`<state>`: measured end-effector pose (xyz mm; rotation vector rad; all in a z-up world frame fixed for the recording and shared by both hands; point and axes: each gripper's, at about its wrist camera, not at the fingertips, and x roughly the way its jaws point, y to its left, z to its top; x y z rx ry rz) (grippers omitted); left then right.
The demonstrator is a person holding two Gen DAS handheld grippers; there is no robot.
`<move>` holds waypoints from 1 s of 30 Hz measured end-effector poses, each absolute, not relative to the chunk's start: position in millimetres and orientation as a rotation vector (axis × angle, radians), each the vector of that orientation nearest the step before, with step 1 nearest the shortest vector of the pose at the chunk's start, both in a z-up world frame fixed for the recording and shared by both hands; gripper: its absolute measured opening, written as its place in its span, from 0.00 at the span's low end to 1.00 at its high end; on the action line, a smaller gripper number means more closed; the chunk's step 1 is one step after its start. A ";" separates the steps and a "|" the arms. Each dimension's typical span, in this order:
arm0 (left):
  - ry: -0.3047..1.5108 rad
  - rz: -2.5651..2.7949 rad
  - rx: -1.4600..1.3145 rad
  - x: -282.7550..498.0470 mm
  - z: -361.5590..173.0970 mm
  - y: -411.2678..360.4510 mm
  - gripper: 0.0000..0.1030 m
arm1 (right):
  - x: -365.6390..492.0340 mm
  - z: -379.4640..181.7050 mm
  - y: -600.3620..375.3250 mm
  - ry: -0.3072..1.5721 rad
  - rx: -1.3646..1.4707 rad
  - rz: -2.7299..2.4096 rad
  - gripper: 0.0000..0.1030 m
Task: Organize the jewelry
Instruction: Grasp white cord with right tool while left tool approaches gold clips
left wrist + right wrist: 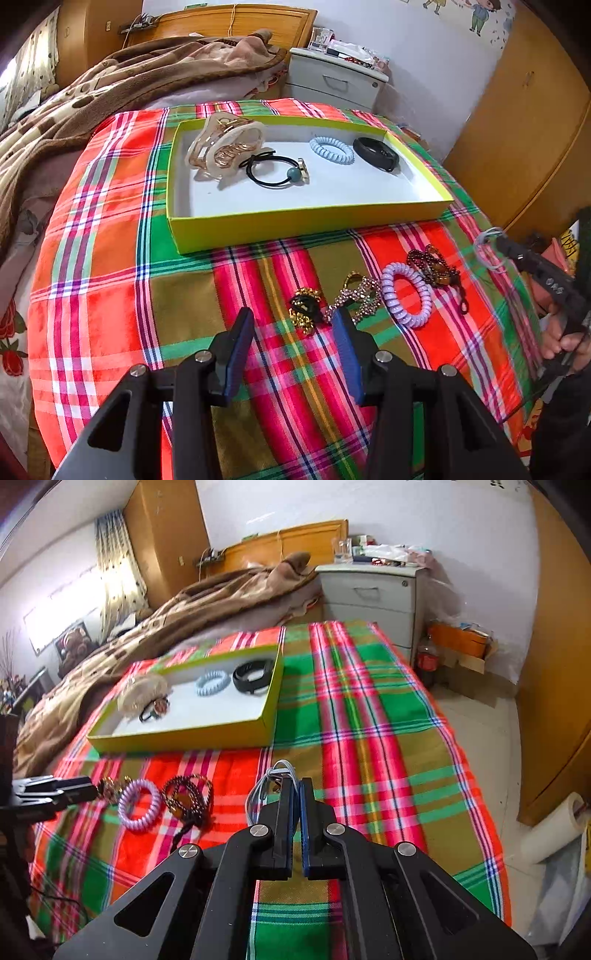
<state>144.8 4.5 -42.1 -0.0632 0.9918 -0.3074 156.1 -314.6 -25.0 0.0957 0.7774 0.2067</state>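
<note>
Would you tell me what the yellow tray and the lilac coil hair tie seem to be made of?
The yellow tray: likely cardboard, with thin folded walls and a matte white inside. The lilac coil hair tie: probably glossy plastic, a smooth spiral cord with highlights.

A matt woven plaid cloth point(110, 295) lies under a smooth, probably cardboard tray point(295, 225) holding a glossy plastic claw clip point(221, 144).

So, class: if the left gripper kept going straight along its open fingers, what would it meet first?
Probably the plaid cloth first, then the near wall of the yellow-green box. The left gripper aims between them; the black-and-gold piece sits just right of that line. Depth is unclear.
</note>
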 end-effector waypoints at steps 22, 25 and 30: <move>0.978 -0.222 0.093 158.7 -47.4 -16.7 0.45 | 153.6 -24.1 -311.9 0.764 0.127 0.217 0.03; 0.974 -0.222 0.098 157.6 -47.2 -16.9 0.43 | 154.0 -24.4 -310.1 0.765 0.128 0.223 0.03; 0.969 -0.219 0.100 156.9 -46.5 -14.1 0.24 | 154.7 -24.0 -307.6 0.763 0.129 0.228 0.03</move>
